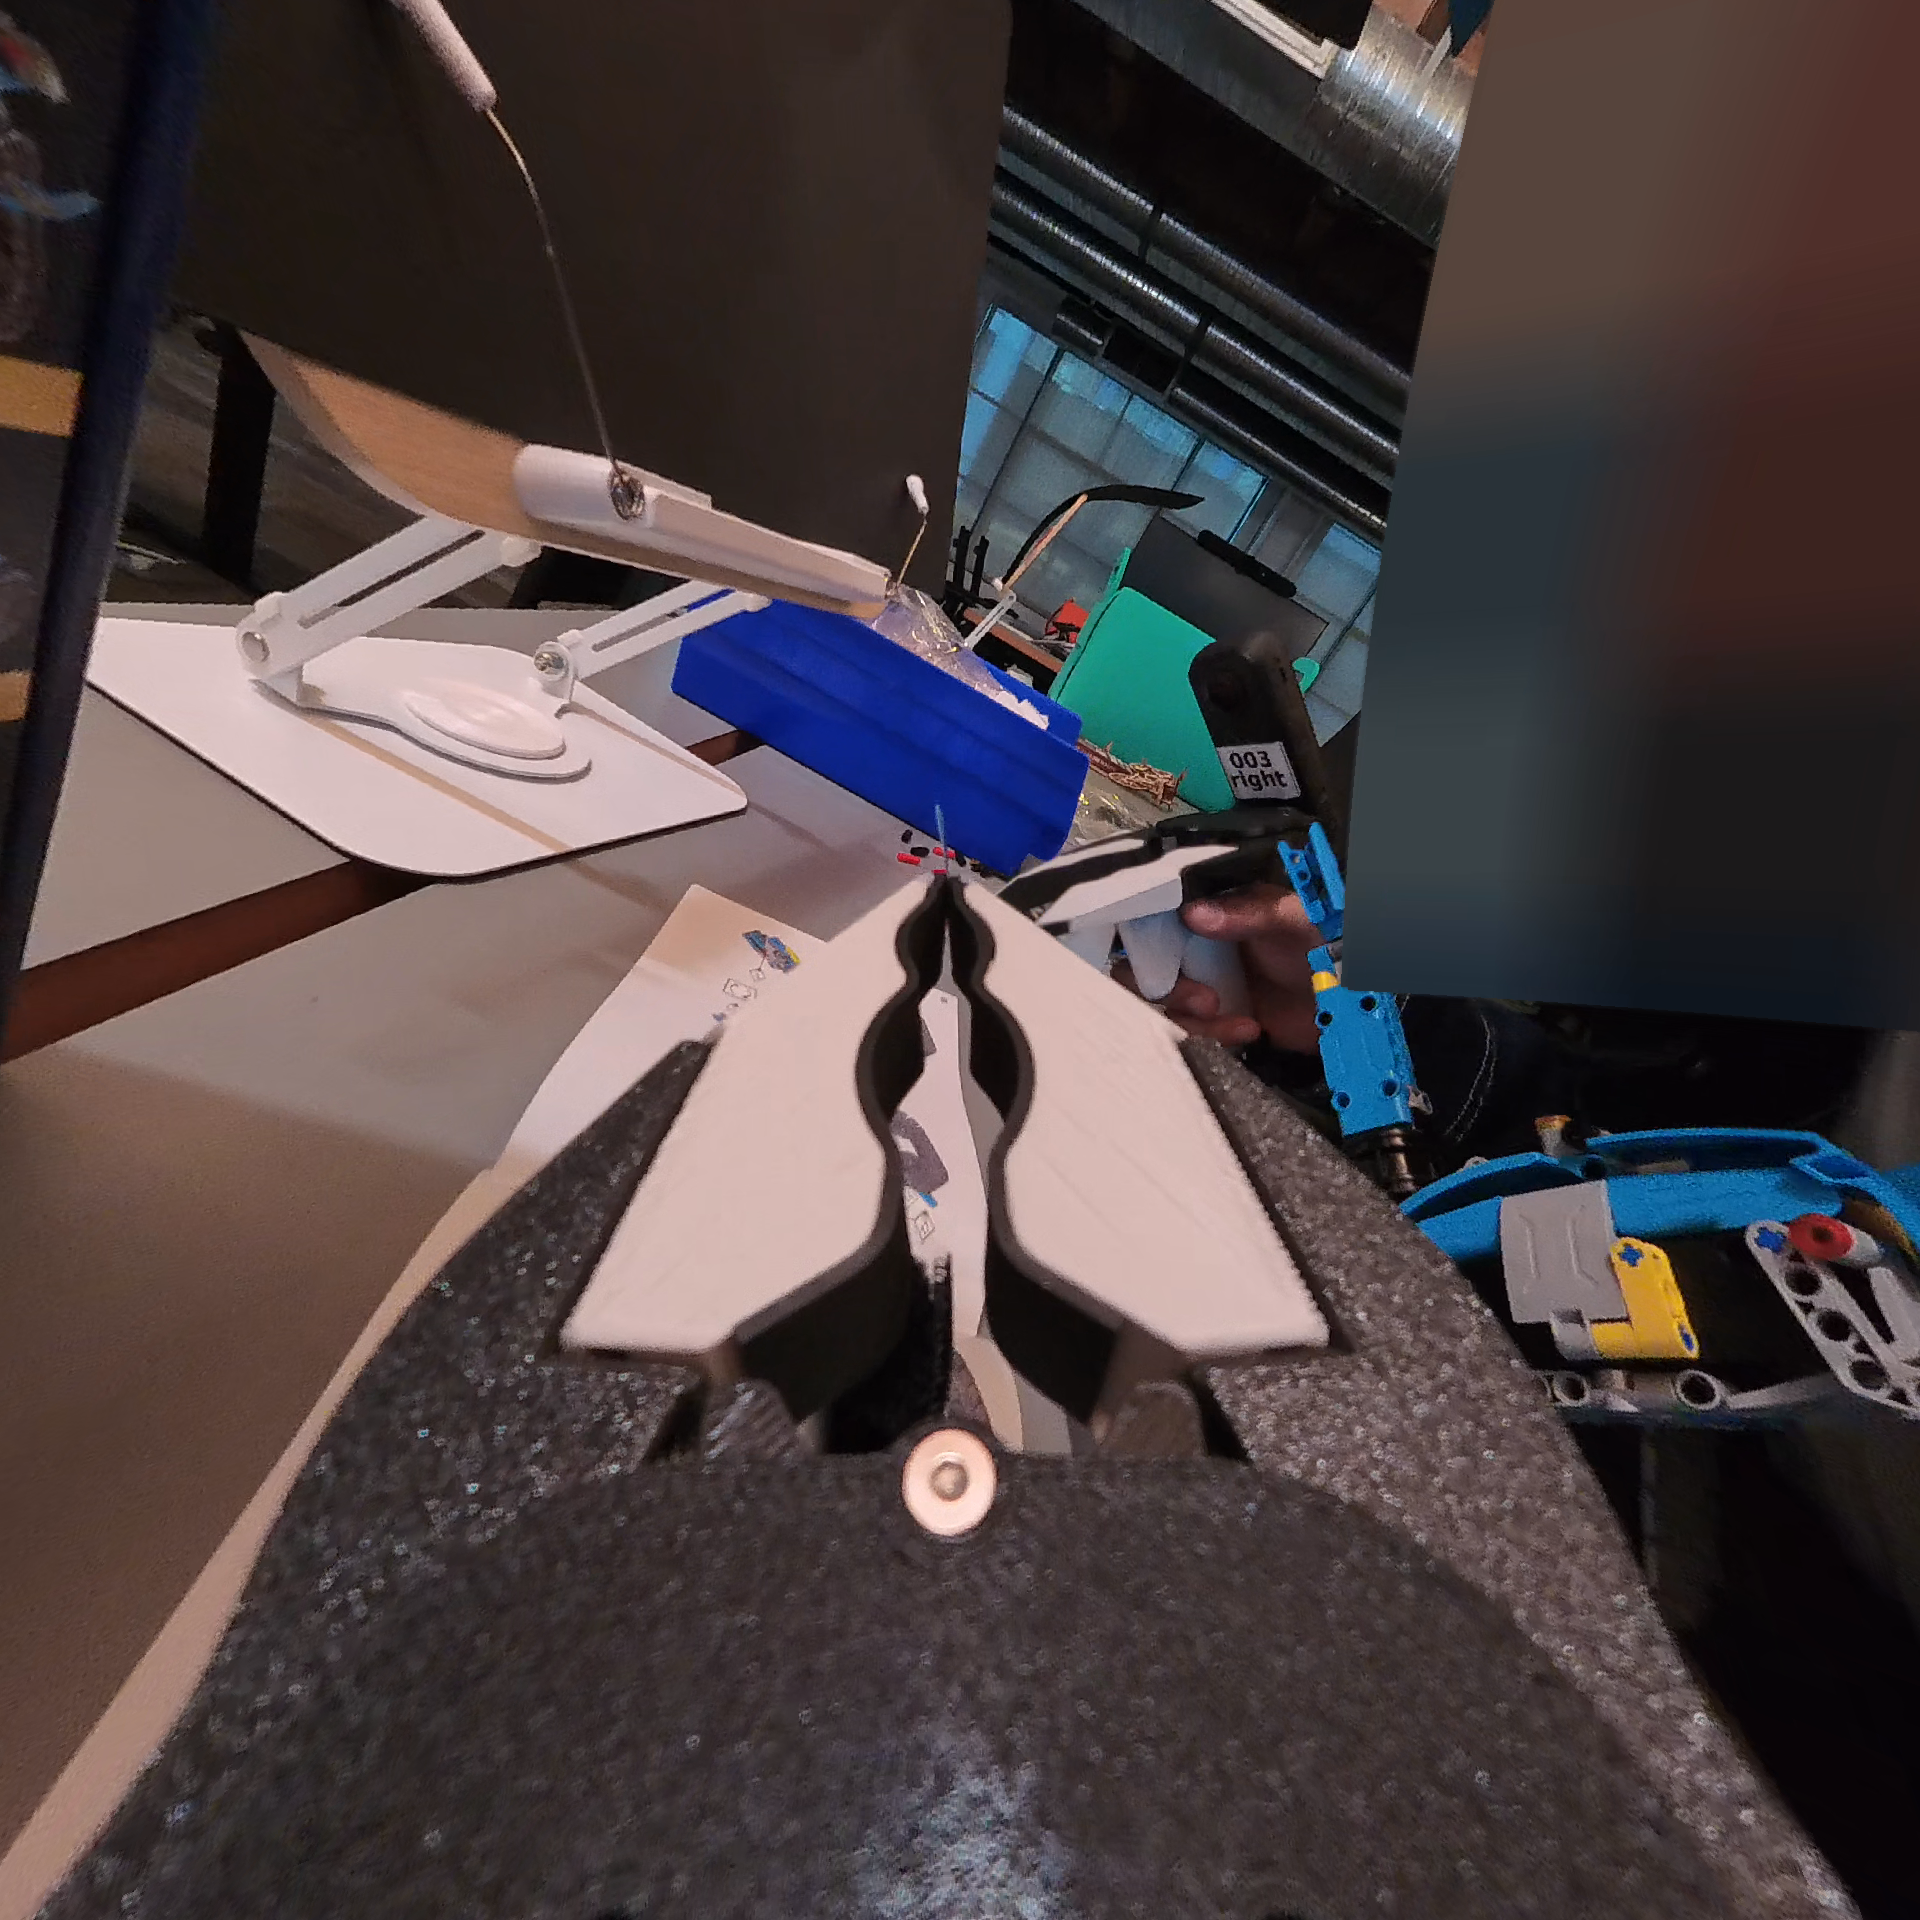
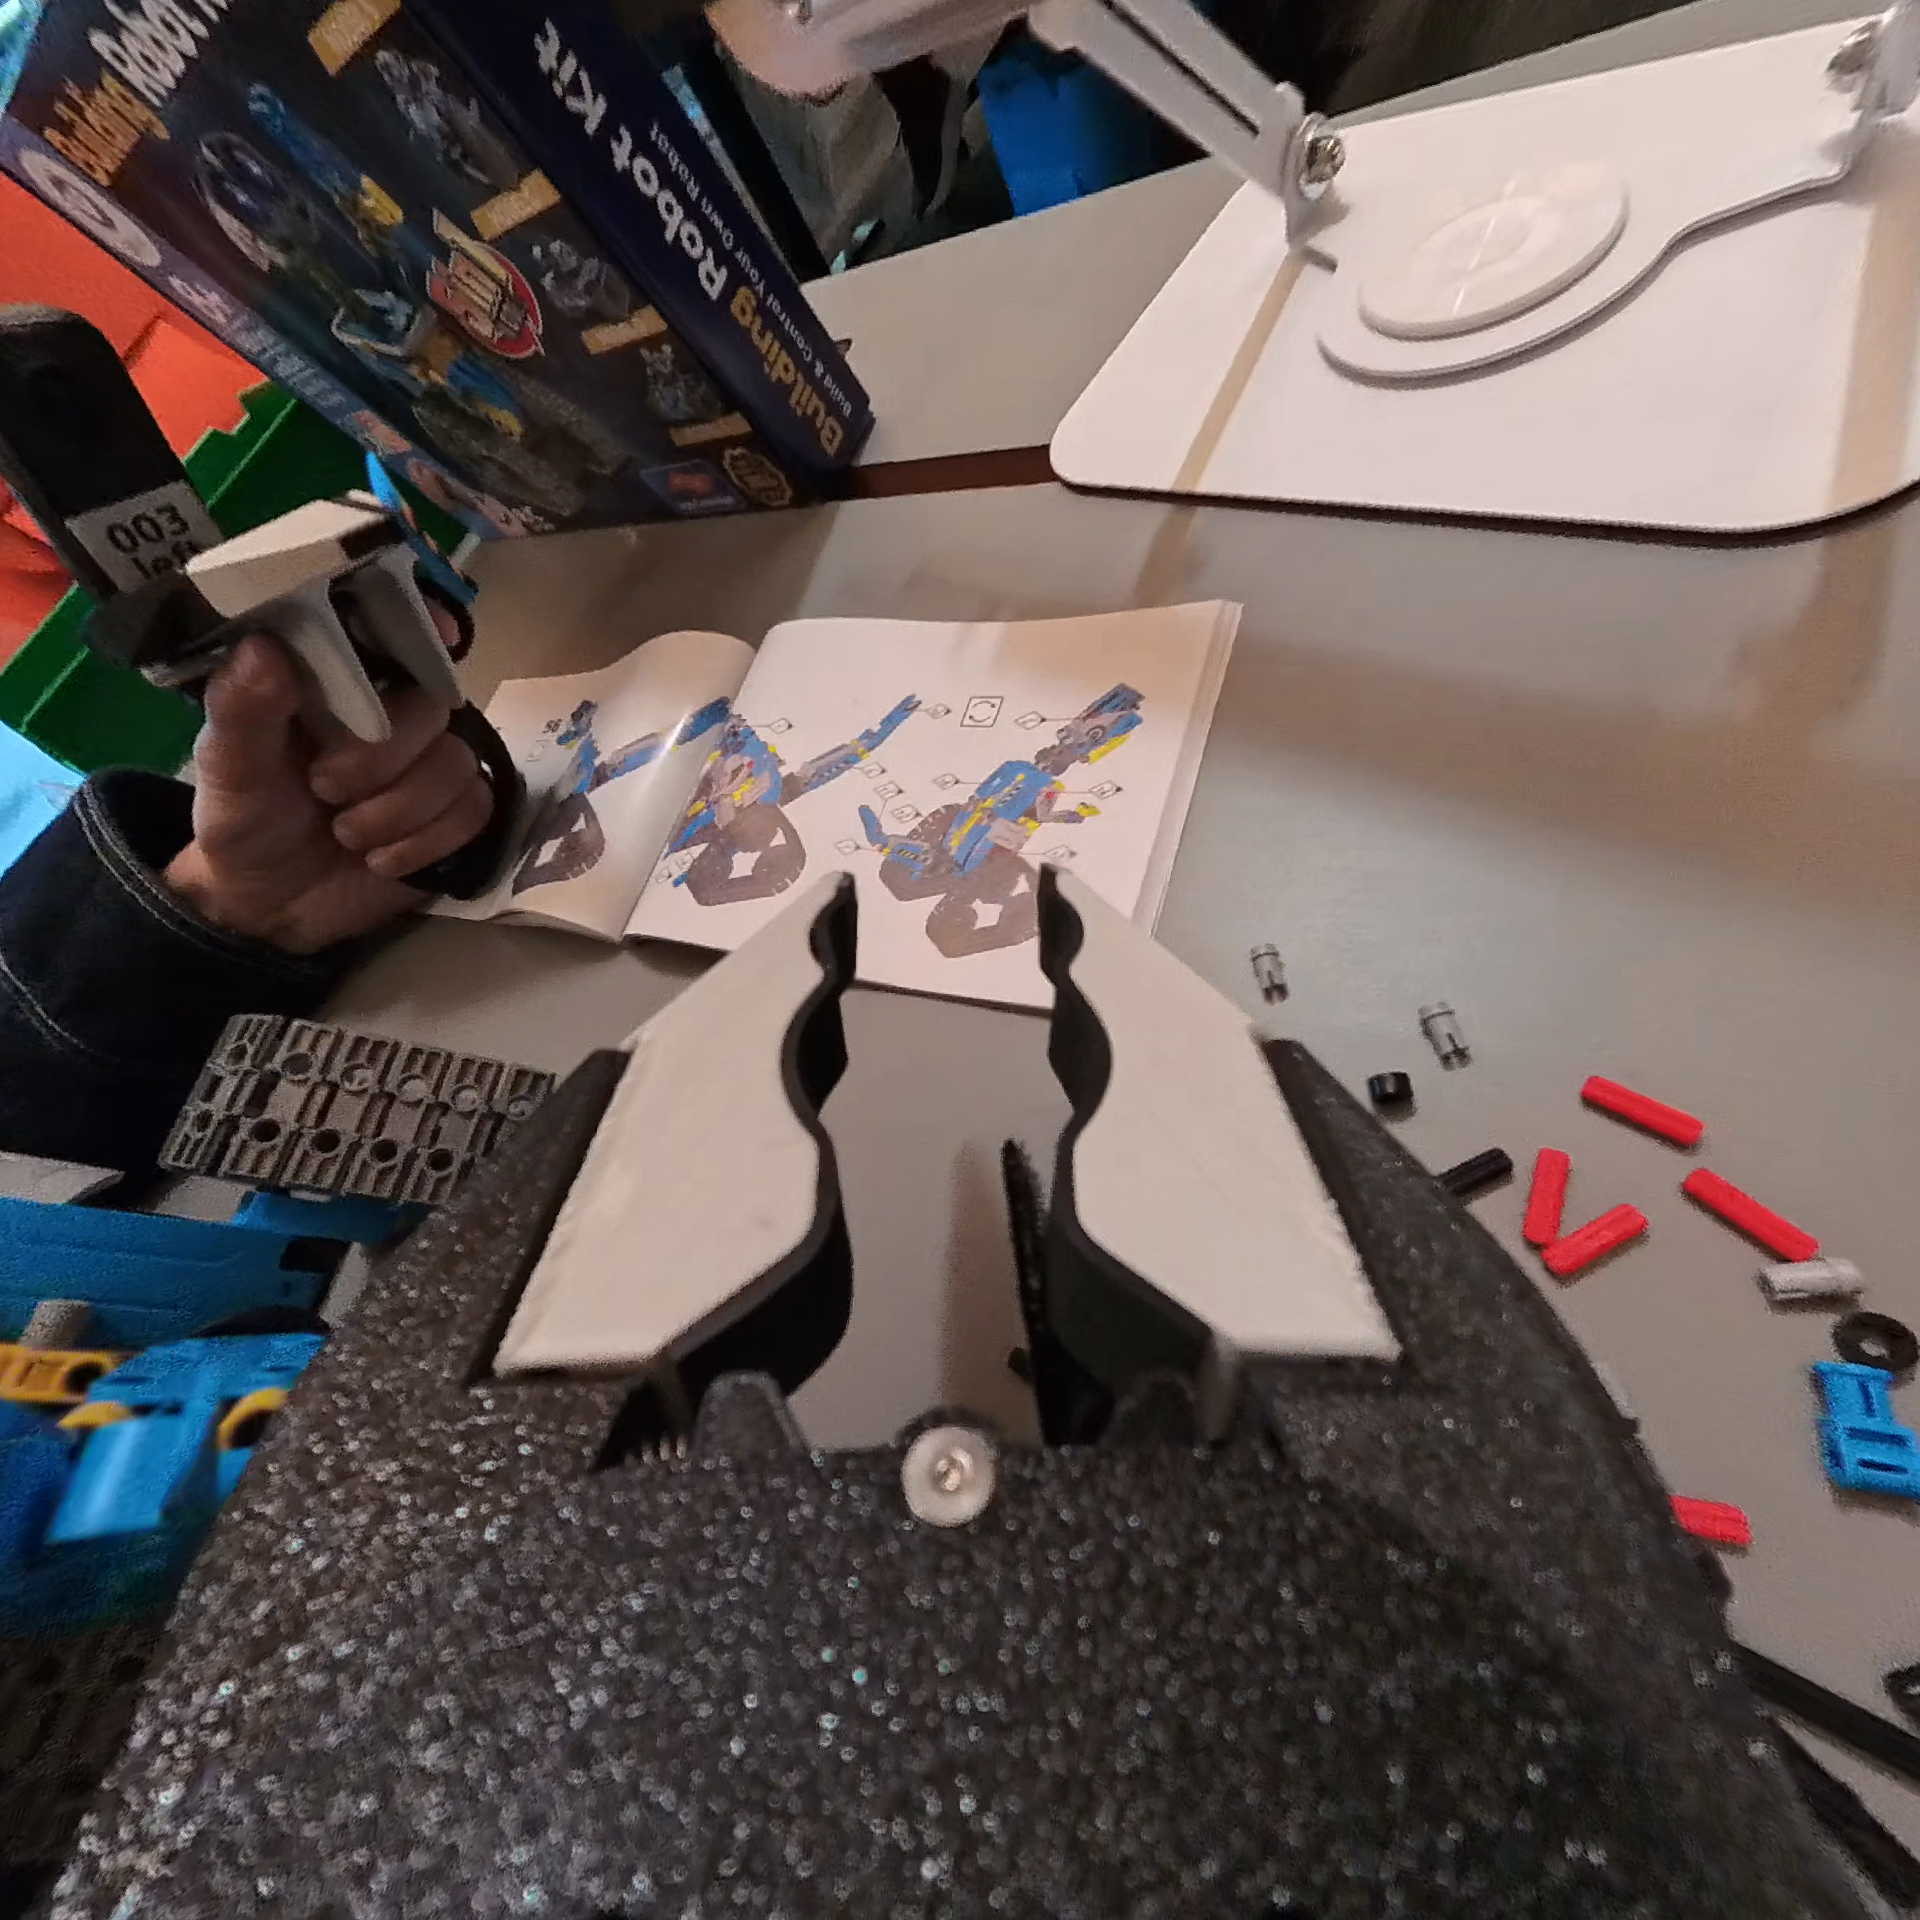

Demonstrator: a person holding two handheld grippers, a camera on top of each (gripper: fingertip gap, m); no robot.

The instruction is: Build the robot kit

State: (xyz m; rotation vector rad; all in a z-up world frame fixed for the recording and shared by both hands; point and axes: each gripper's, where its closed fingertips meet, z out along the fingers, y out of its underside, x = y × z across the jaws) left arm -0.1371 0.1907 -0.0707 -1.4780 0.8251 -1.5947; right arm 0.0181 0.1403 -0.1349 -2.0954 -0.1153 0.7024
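I see a hall with ribbed ducts (image 1: 1195, 249) under the roof and tall windows (image 1: 1132, 436) far off, partly hidden by a dark panel (image 1: 727, 260) behind the desk. The grey table (image 2: 1507, 790) fills most of both views; a brown strip crosses it under the white stand (image 2: 1558, 364), whose flat base lies at the far side with hinged arms rising from it. In the left wrist view a blue bin (image 1: 883, 727) sits just beyond the stand, and a green container (image 1: 1132, 675) lies farther right. In the right wrist view a dark blue kit box (image 2: 468, 260) leans at the far left. An open instruction booklet (image 2: 935, 758) lies flat mid-table.

My left gripper (image 1: 943, 883) has its fingers pressed together at the tips, nothing visible between them, aimed over the booklet's edge. My right gripper (image 2: 945, 894) is spread apart and empty, hovering just near of the booklet. A hand (image 2: 322, 810) grips the left tool's handle.

A blue and grey brick model (image 1: 1662, 1247) sits at the near right in the left view. Small parts lie scattered on the right in the right wrist view: red pins (image 2: 1642, 1112), a blue connector (image 2: 1865, 1439), grey pegs (image 2: 1444, 1034) and a black ring (image 2: 1875, 1342).
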